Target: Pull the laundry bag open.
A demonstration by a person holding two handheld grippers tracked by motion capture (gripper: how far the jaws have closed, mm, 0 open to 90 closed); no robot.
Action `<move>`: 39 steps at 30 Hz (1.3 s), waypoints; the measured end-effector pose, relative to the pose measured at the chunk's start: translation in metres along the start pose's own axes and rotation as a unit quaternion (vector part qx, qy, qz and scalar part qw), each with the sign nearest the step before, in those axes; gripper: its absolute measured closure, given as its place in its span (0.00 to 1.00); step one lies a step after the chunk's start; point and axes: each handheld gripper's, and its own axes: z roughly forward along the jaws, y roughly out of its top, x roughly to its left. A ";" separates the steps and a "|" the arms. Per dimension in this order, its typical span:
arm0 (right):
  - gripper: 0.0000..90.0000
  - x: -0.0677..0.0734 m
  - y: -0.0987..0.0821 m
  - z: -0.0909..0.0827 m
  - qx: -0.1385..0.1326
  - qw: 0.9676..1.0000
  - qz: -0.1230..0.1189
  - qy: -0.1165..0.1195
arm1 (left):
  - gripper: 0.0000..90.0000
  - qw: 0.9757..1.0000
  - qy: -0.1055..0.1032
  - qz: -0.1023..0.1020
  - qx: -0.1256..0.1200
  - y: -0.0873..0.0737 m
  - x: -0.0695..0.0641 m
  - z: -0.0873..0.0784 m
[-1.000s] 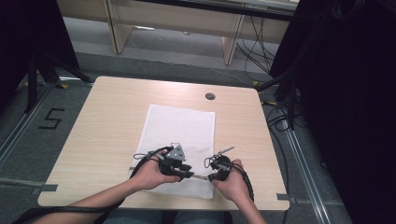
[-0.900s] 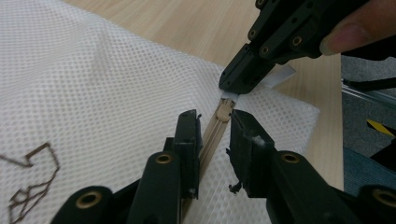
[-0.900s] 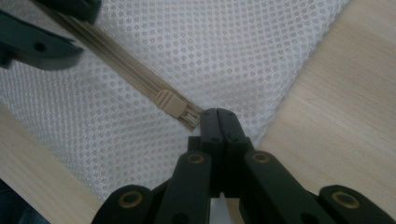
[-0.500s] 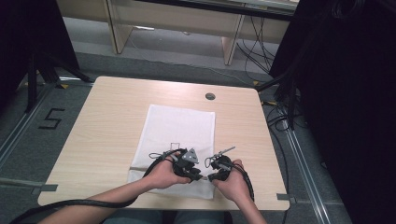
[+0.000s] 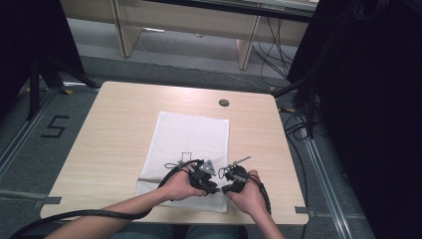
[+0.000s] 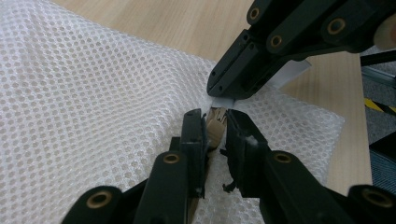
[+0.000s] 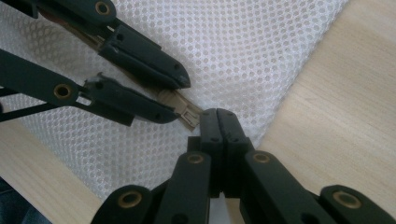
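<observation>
A white mesh bag (image 5: 191,134) lies flat on the wooden table (image 5: 119,124), and both grippers meet at its near edge. My left gripper (image 6: 215,116) is shut on a small beige zipper piece (image 6: 215,129) at the bag's edge. My right gripper (image 7: 217,114) is shut, its tips right against that beige piece (image 7: 186,113). In the left gripper view the right gripper (image 6: 219,91) pinches a thin white tab (image 6: 223,102) beside it. In the high view the left gripper (image 5: 214,188) and right gripper (image 5: 226,188) nearly touch tip to tip.
A dark round grommet (image 5: 224,103) sits near the table's far edge. Cables trail from both grippers over the near edge. Desk legs and cables stand on the floor beyond the table, dark curtains on both sides.
My left gripper has moved right along the bag's near edge until it meets the right gripper. The right gripper has barely moved.
</observation>
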 end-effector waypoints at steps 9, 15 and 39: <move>1.00 0.001 0.000 0.000 0.003 1.000 0.008 -0.001 | 0.89 1.000 -0.001 0.011 0.000 0.001 -0.001 0.000; 1.00 -0.001 0.000 0.001 -0.002 1.000 -0.001 0.001 | 0.82 1.000 -0.009 0.004 -0.005 0.000 0.000 0.002; 1.00 0.000 -0.001 -0.001 0.005 1.000 0.017 0.001 | 0.97 1.000 -0.007 0.010 -0.003 0.001 -0.004 0.002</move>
